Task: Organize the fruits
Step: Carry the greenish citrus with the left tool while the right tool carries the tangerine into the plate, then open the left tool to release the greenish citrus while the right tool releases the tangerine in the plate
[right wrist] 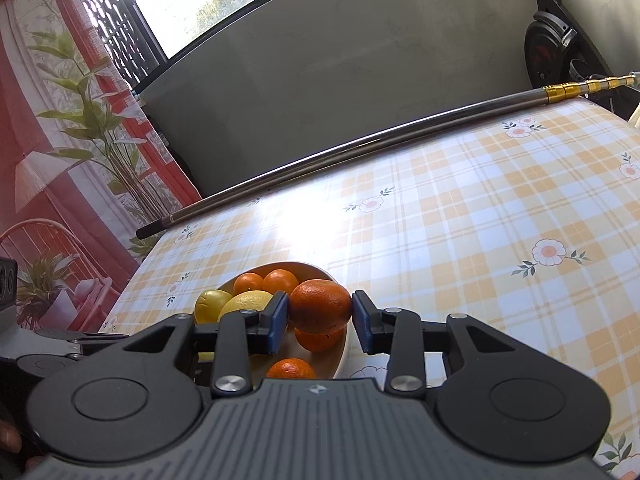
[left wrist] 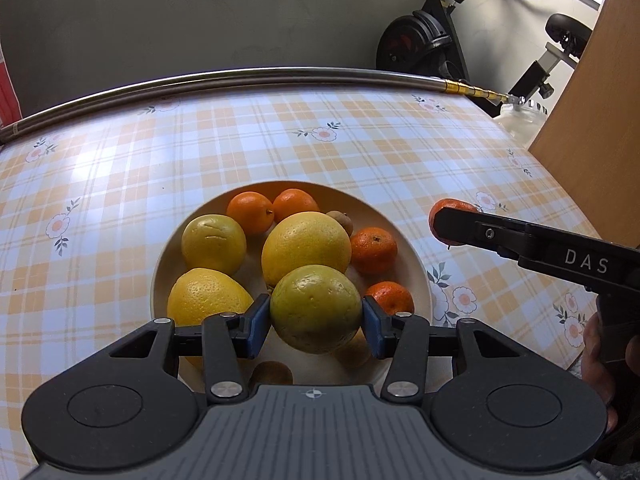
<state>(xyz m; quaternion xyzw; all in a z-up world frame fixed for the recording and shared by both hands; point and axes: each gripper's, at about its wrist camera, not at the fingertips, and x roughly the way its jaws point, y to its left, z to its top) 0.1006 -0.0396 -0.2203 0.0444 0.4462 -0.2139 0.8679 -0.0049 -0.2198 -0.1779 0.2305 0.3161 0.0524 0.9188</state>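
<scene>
A cream bowl (left wrist: 416, 256) on the checked tablecloth holds several yellow citrus fruits, several small mandarins and some brown kiwis. My left gripper (left wrist: 316, 322) is shut on a yellow-green grapefruit (left wrist: 316, 308) and holds it above the bowl's near side. My right gripper (right wrist: 320, 320) is shut on an orange mandarin (right wrist: 320, 306), held just above the bowl's right rim (right wrist: 342, 354). In the left wrist view the right gripper (left wrist: 444, 220) comes in from the right with the mandarin (left wrist: 450, 206) behind its finger.
A metal pole (left wrist: 240, 80) lies along the table's far edge. An exercise bike (left wrist: 432, 40) stands behind the table at the right. A wooden panel (left wrist: 592, 100) rises at the right edge. A curtain with plants (right wrist: 60, 140) hangs at the left.
</scene>
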